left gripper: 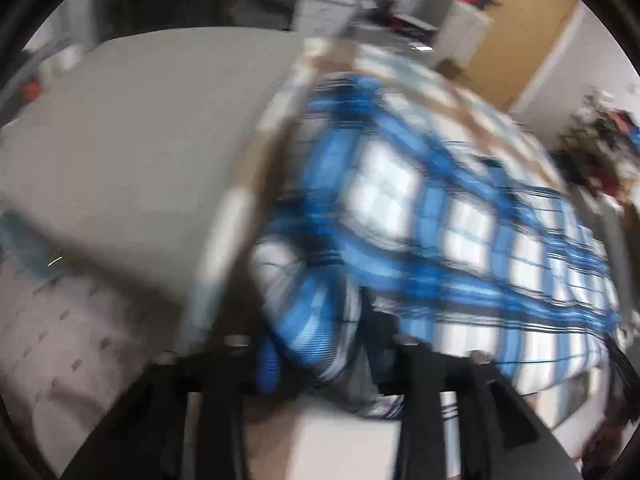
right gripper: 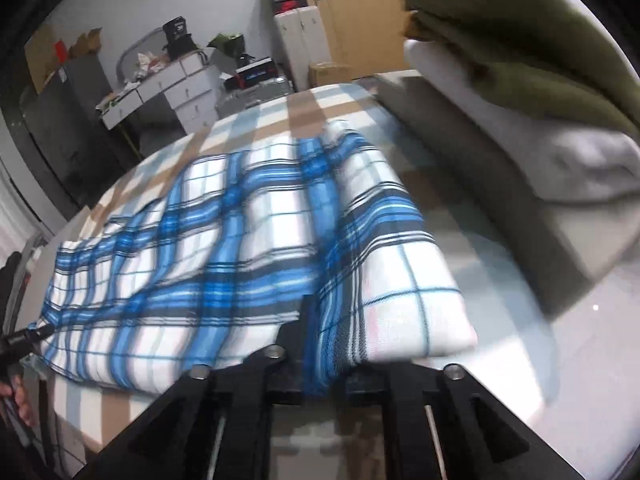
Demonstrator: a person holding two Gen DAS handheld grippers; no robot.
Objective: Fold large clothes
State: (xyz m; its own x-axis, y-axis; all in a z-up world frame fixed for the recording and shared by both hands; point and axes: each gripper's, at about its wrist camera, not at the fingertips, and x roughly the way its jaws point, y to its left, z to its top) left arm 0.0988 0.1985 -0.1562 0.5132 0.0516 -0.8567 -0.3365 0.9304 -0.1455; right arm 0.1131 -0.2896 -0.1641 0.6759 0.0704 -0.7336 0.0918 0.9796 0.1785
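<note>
Right gripper (right gripper: 320, 336): I see it low over the near edge of the bed, pointing along the mattress, fingers clamped on a bunched ridge of the blue plaid cloth (right gripper: 248, 240).
Left gripper (left gripper: 320, 344): my left view is badly smeared; cloth is bunched between the two black fingers, so I read them as pinching the plaid cloth (left gripper: 420, 220), tilted up off the bed.
Left gripper from the right view (right gripper: 24, 338): its dark tip meets the far-left corner of the cloth, with a bit of the holder's hand (right gripper: 18, 400) below.
Cloth position: spread across the checked bedsheet (right gripper: 280, 116), its right part doubled over in a thick fold.
Stack beside it: olive blanket (right gripper: 520, 40) on grey bedding (right gripper: 560, 168), right of the cloth.
Writing: the boxes and drawer unit (right gripper: 188, 88) beyond the bed carry nothing I can read.
</note>
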